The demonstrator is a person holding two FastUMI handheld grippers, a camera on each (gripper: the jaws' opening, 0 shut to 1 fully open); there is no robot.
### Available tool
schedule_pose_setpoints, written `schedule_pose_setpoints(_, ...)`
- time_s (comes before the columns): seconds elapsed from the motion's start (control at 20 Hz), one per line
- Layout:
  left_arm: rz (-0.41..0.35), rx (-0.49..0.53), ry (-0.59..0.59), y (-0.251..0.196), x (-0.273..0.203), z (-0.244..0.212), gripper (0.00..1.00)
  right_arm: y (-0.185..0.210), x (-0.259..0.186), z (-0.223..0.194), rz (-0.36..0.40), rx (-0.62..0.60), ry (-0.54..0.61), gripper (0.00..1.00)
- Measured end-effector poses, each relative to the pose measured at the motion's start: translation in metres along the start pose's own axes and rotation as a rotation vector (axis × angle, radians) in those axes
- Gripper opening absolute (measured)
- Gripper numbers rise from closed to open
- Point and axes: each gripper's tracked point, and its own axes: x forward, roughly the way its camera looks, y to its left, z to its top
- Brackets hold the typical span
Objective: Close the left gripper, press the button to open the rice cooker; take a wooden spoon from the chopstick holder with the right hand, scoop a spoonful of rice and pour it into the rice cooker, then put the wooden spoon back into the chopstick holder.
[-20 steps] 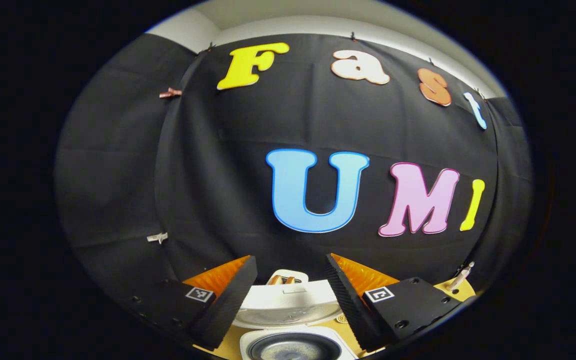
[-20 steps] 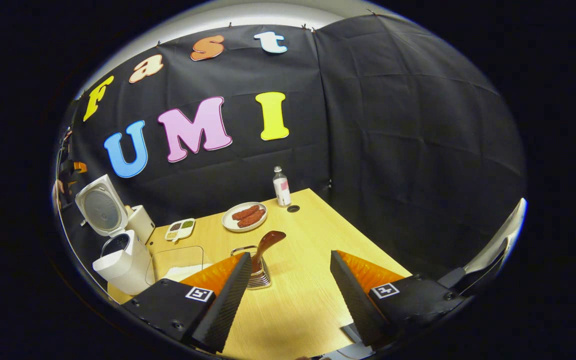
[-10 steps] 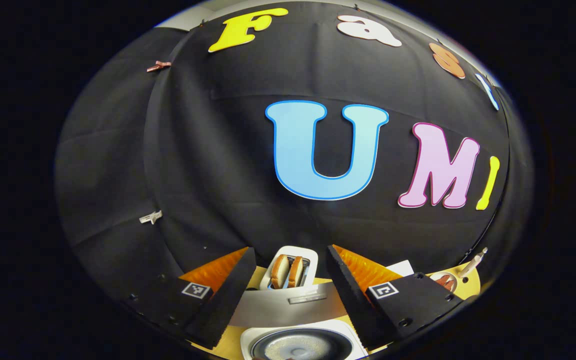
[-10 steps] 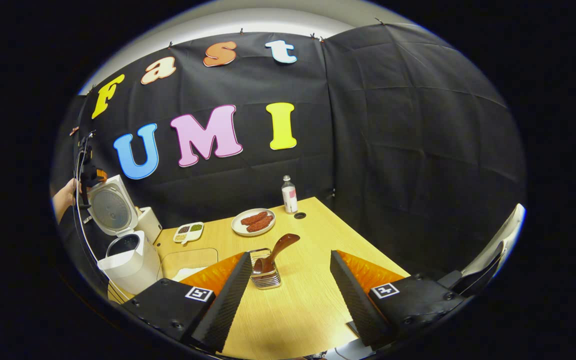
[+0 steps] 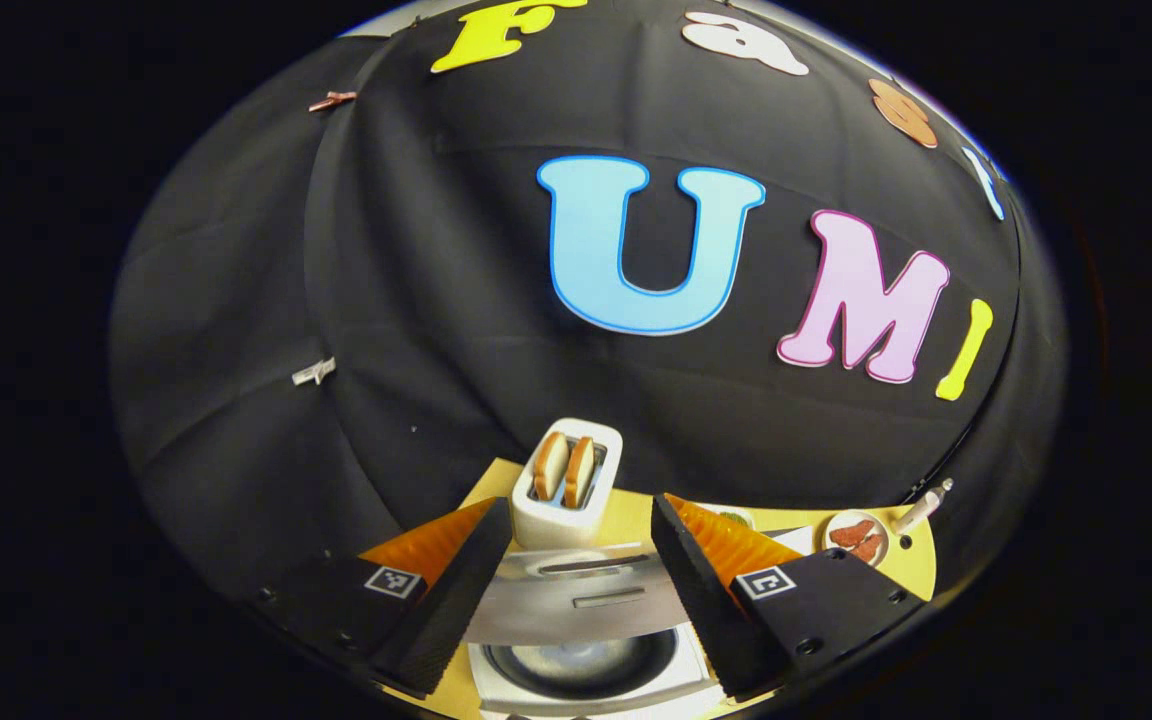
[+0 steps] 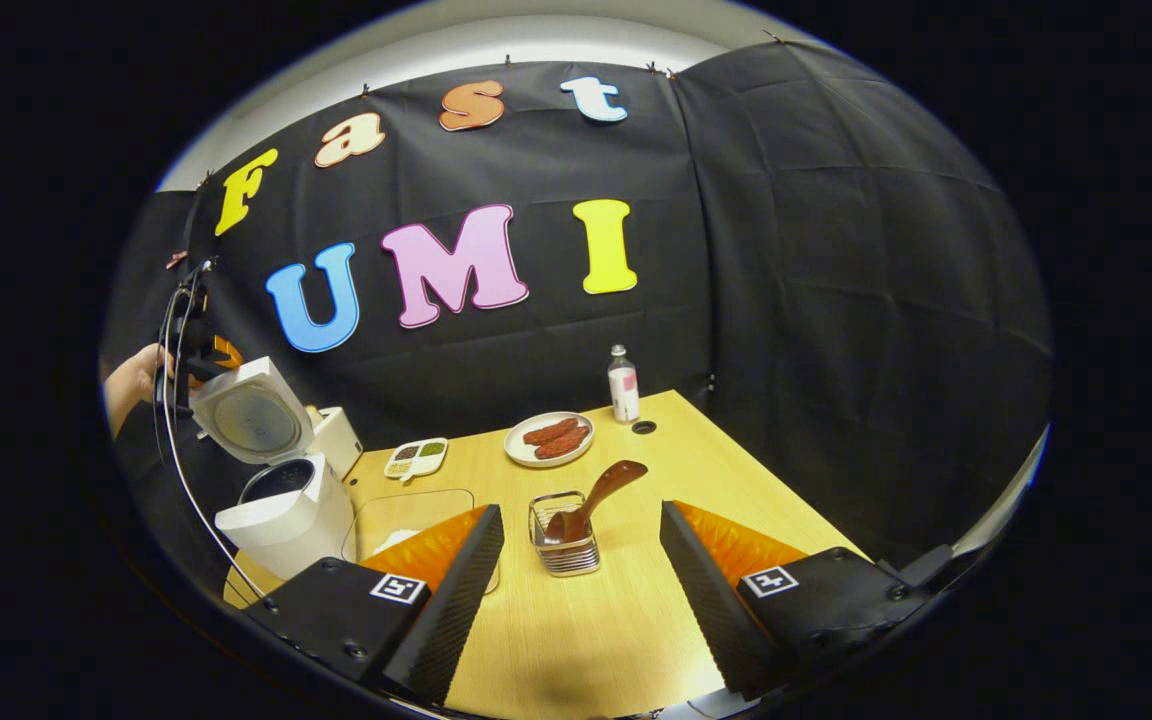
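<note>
Rice cooker sits at the tabletop's left edge, lid flipped up and tilted, inner pot visible in the left gripper view. Left gripper hovers above the cooker, fingers spread w/ nothing between them; lid edge shows in the gap. In the right gripper view that same gripper sits at the top of the raised lid, a hand behind it; can't tell if it touches the lid.

Right gripper is over the tabletop's near side, fingers spread wide, empty. Wooden spoon stands tilted in the wire chopstick holder, just ahead of the fingers, not touched. Clear container w/ rice is between holder and cooker.

Toaster w/ two bread slices is behind the cooker. Divided dish, plate of sausages and a bottle are farther back near the wall.
</note>
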Motion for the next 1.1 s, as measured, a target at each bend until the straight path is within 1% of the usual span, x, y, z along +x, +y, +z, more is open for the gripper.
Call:
schedule_pose_setpoints(0.2, -0.005, -0.008, 0.040, -0.007, -0.021, -0.052, 0.98, 0.008, 0.007, -0.013, 0.050, 0.002, 0.040, 0.99)
schedule_pose_setpoints(0.4, 0.004, 0.019, 0.057, -0.011, -0.029, -0.101, 0.99, 0.020, 0.010, -0.025, 0.096, -0.020, 0.070, 0.99)
schedule_pose_setpoints(0.6, 0.039, -0.003, 0.049, -0.013, -0.030, -0.139, 0.99, 0.034, 0.013, -0.037, 0.139, -0.040, 0.099, 0.99)
schedule_pose_setpoints(0.75, 0.059, -0.006, 0.073, -0.013, -0.027, -0.173, 0.99, 0.043, 0.014, -0.045, 0.163, -0.056, 0.115, 0.99)
schedule_pose_setpoints(0.9, 0.063, 0.013, 0.112, -0.013, -0.021, -0.207, 0.99, 0.056, 0.015, -0.054, 0.200, -0.078, 0.135, 0.99)
schedule_pose_setpoints(0.95, 0.065, 0.036, 0.119, -0.013, -0.020, -0.215, 0.99, 0.057, 0.015, -0.056, 0.206, -0.086, 0.138, 0.99)
schedule_pose_setpoints(1.05, 0.065, 0.089, 0.088, -0.002, -0.018, -0.220, 1.00, 0.060, 0.013, -0.059, 0.216, -0.092, 0.144, 0.99)
schedule_pose_setpoints(1.1, 0.068, 0.072, 0.085, -0.002, -0.019, -0.224, 0.98, 0.059, 0.013, -0.061, 0.217, -0.097, 0.146, 0.99)
